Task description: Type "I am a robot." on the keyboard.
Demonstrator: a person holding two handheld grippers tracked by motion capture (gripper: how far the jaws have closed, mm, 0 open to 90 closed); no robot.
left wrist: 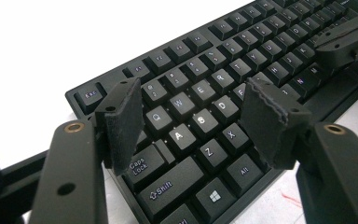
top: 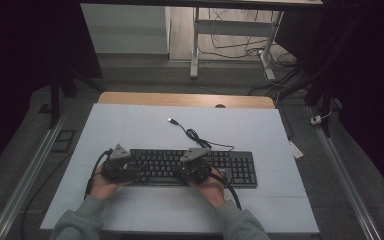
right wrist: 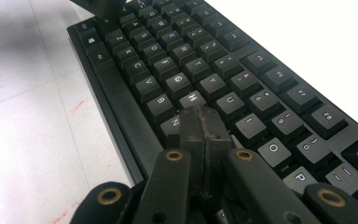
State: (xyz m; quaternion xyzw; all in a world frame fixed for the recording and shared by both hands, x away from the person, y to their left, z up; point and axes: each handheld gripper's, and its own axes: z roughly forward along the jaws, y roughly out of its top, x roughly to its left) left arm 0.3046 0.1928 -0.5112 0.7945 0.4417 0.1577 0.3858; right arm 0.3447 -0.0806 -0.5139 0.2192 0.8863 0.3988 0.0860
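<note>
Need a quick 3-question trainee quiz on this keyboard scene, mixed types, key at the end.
1. True or false: the right gripper has its jaws pressed together over the keyboard.
2. Multiple choice: in the left gripper view, the left gripper stands
A. shut on a keycap
B. open above the A, S, Q, W area
C. clamped on the USB plug
3. Fill in: the keyboard's cable ends in a USB plug that lies loose on the white ____, beyond the keyboard.

Key
1. True: the two pads meet, tip near the H key, nothing between them.
2. B
3. mat
</note>
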